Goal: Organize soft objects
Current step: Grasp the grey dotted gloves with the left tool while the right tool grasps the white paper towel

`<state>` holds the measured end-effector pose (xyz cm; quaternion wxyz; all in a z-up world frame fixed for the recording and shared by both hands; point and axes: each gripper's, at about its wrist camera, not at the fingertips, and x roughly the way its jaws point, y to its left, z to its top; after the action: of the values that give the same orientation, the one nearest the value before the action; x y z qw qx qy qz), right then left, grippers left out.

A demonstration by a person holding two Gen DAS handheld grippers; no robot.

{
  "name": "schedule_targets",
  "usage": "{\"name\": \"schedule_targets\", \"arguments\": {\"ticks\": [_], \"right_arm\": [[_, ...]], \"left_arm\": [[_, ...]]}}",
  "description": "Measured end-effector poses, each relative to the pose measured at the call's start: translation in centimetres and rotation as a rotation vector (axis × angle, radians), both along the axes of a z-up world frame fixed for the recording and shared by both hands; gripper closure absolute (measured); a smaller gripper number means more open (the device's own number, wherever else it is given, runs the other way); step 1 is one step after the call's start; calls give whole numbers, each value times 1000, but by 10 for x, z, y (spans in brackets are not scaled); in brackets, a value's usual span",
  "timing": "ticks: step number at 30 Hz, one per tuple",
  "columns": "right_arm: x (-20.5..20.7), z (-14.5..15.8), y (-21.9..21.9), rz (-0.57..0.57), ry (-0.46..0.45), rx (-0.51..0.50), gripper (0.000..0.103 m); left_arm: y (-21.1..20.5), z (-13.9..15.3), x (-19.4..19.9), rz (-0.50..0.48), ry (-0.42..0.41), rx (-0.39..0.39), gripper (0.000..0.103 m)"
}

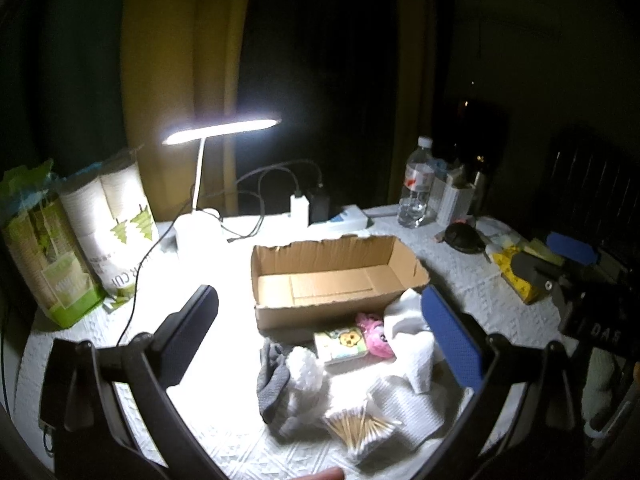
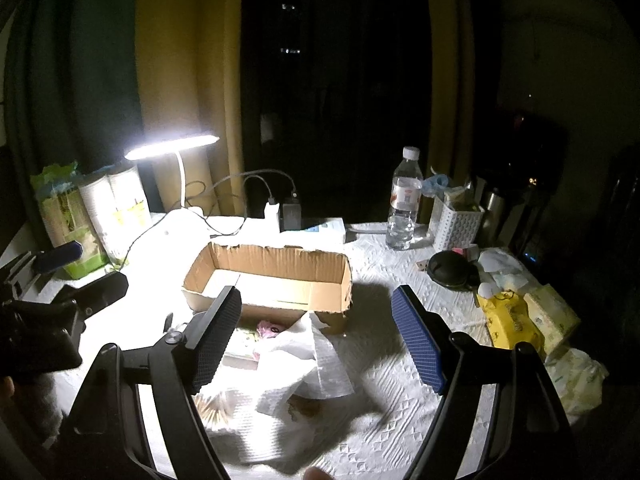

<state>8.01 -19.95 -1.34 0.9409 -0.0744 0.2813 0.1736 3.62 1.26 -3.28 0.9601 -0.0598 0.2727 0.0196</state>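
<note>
An empty open cardboard box (image 1: 332, 276) (image 2: 272, 276) sits mid-table. In front of it lies a heap of soft things: a grey sock (image 1: 272, 384), a white fluffy piece (image 1: 306, 368), a tissue pack with cartoon print (image 1: 342, 344), a pink plush (image 1: 376, 334) (image 2: 269, 328), a white cloth (image 1: 412, 328) (image 2: 304, 356) and a bag of cotton swabs (image 1: 360, 426). My left gripper (image 1: 320, 344) hangs open above the heap, holding nothing. My right gripper (image 2: 318, 340) is open over the white cloth, also with nothing in it.
A lit desk lamp (image 1: 220, 130) and paper-cup packs (image 1: 116, 224) stand at the left. Cables and a charger (image 1: 299, 210) lie behind the box. A water bottle (image 2: 404, 204), white basket (image 2: 458, 224), black pouch (image 2: 450, 270) and yellow packs (image 2: 508, 324) fill the right.
</note>
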Motion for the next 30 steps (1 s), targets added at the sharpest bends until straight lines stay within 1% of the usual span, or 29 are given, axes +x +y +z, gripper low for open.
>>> {"name": "schedule_targets", "arguments": {"ticks": [6, 10, 18, 23, 26, 30], "right_arm": [[25, -24, -7, -17, 68, 2, 22], [37, -44, -7, -14, 115, -6, 22], [60, -82, -5, -14, 216, -17, 22], [74, -105, -4, -12, 278, -21, 23], [80, -115, -3, -5, 305, -24, 23], [84, -124, 3, 21, 329, -22, 24]], "left_arm": [[12, -25, 12, 13, 59, -1, 1], [20, -48, 19, 20, 108, 10, 1], [40, -97, 29, 47, 220, 7, 1], [49, -121, 34, 57, 278, -2, 1], [57, -132, 34, 70, 313, -8, 1], [62, -152, 37, 61, 373, -7, 1]]}}
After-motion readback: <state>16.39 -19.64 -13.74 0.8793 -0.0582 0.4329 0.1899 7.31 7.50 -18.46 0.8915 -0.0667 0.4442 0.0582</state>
